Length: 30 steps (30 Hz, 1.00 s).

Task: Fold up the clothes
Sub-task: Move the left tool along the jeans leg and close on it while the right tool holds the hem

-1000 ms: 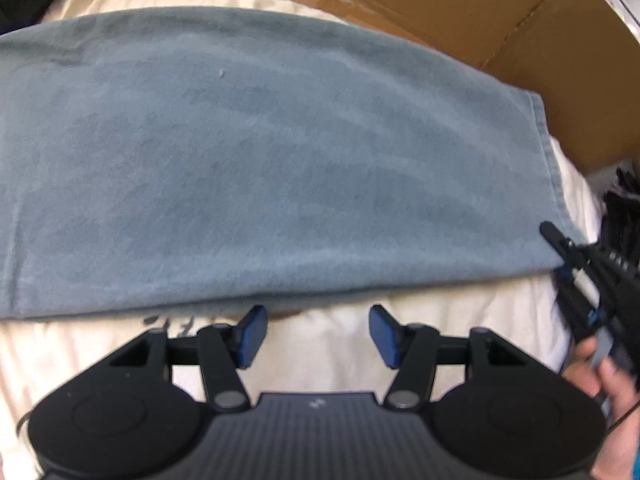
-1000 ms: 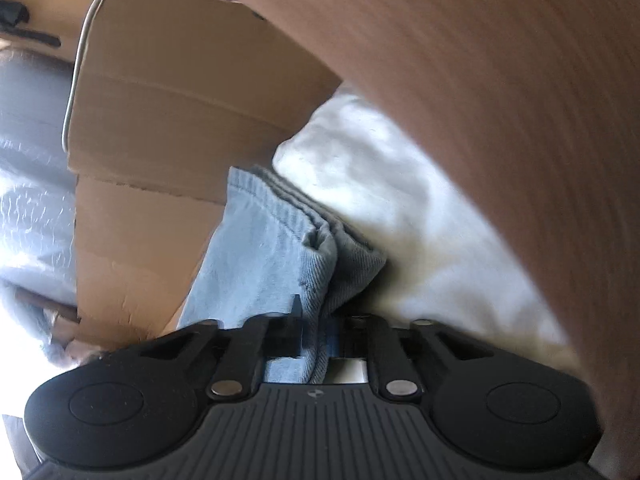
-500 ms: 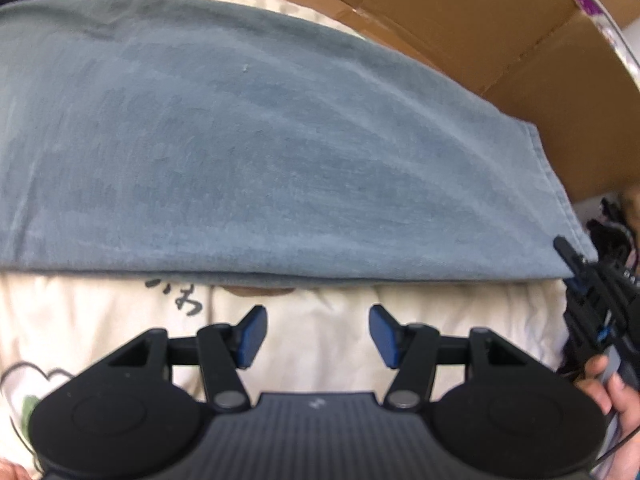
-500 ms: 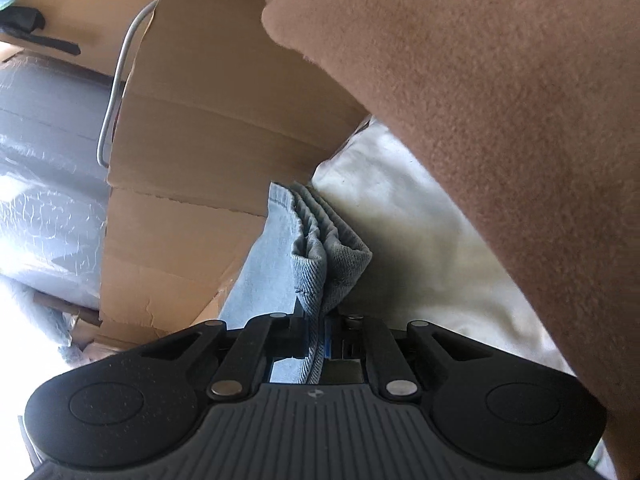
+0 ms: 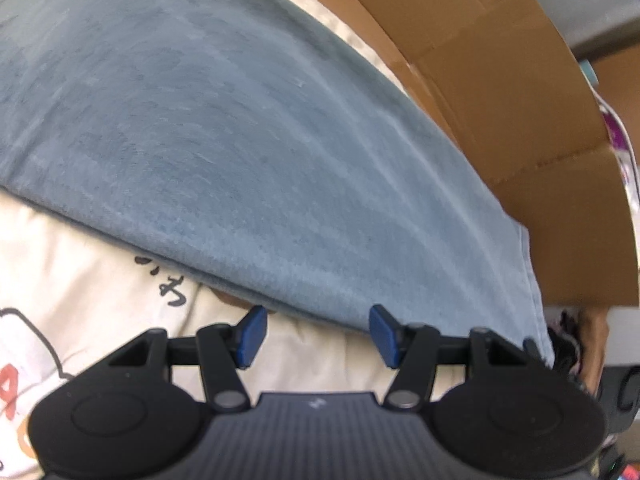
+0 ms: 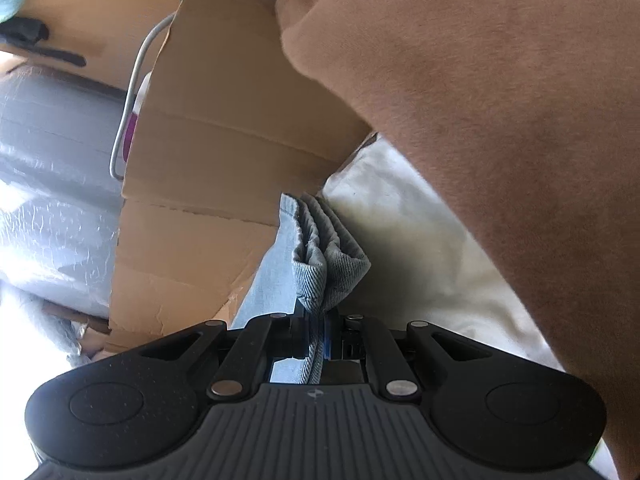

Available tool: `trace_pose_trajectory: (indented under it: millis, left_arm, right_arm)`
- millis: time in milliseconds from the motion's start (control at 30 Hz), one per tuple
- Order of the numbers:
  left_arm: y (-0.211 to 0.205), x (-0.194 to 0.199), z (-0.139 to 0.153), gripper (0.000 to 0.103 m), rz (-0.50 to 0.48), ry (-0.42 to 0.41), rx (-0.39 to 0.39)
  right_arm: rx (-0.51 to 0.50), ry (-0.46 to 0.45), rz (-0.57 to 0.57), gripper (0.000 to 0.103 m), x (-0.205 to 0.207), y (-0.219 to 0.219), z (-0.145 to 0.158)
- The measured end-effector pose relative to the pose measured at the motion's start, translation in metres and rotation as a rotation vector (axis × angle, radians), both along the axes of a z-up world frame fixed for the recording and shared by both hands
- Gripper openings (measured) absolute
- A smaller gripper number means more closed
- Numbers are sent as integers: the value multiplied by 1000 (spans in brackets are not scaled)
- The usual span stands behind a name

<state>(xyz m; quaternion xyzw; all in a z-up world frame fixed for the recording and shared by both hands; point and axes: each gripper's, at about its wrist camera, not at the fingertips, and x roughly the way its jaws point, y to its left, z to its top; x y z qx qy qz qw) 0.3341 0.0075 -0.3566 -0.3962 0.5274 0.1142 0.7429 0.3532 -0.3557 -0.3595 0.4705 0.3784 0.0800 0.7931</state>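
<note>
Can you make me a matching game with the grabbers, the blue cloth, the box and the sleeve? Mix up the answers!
Things:
1. left gripper
2. right gripper
3. cardboard box
4. sleeve

Descriptions:
A. brown and flat-sided, standing behind the bedding
B. reddish-brown fabric filling the upper right of the right wrist view
C. open, with nothing between its blue pads, near the edge of the blue cloth
D. shut on a bunched corner of the blue cloth

Pairs: 1-C, 2-D, 3-A, 4-B
</note>
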Motion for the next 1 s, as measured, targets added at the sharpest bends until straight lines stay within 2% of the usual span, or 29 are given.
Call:
trace_pose_trajectory:
  millis: [233, 333, 533, 600, 667, 1000]
  left_arm:
    - [18, -9, -3, 63, 87, -20, -35]
    - [25, -19, -11, 63, 121, -5, -67]
    - [42, -48, -19, 63, 210, -32, -161]
    - [48, -55, -20, 66, 247, -52, -189]
    - [55, -59, -20, 69, 283, -67, -208]
    - [63, -77, -35, 70, 412, -98, -281]
  right_arm:
    - [-4, -30, 2, 5, -13, -1, 17]
    - [6, -32, -2, 5, 9, -10, -3]
    - [13, -34, 0, 5, 9, -15, -1]
    - [15, -35, 1, 5, 8, -17, 0]
    - [16, -37, 2, 5, 8, -18, 1]
    - [20, -62, 10, 5, 8, -15, 14]
